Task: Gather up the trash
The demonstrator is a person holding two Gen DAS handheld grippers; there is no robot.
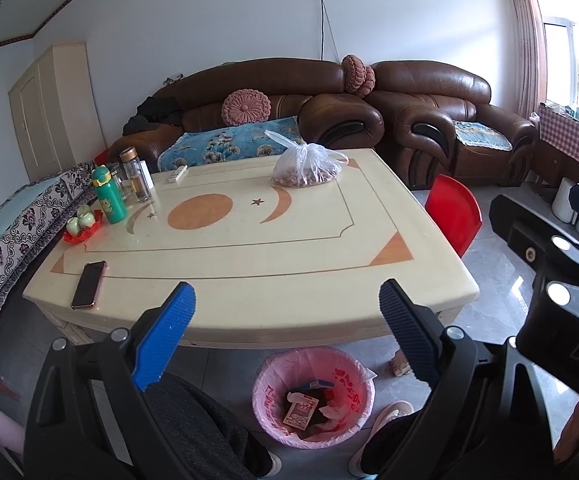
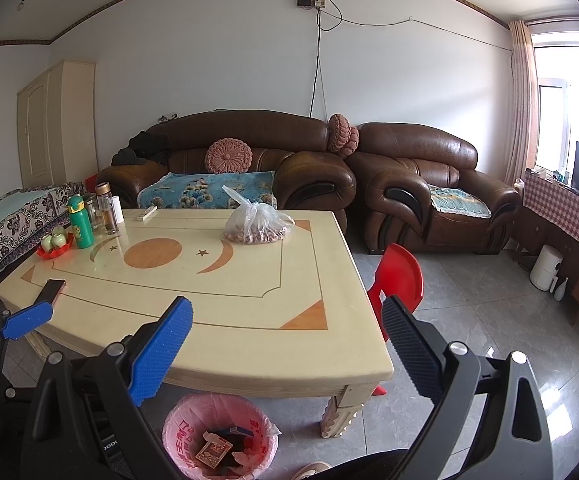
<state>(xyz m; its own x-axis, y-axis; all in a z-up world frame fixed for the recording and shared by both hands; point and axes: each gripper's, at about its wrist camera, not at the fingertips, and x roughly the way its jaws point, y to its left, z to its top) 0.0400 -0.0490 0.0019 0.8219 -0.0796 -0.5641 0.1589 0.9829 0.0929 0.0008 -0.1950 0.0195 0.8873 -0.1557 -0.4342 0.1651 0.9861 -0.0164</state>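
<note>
Both the left claw [image 1: 285,336] and right claw [image 2: 289,350] gape empty above the pink-lined trash bin [image 1: 313,396], holding wrappers.

daylight floods in from the window [image 2: 569,92] at the right, blown out to white. the room is evenly bright with soft shadows; sheen glares on the floor tiles [image 2: 549,392]. strong fisheye bending, dark vignetted corners, focus mostly sharp.

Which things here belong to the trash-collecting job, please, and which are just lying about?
Job: pink-lined trash bin with discarded wrappers and boxes inside.

Lying about: smartphone, green bottle, glass bottle, tray of cups, remote, bag of nuts, red chair.
</note>
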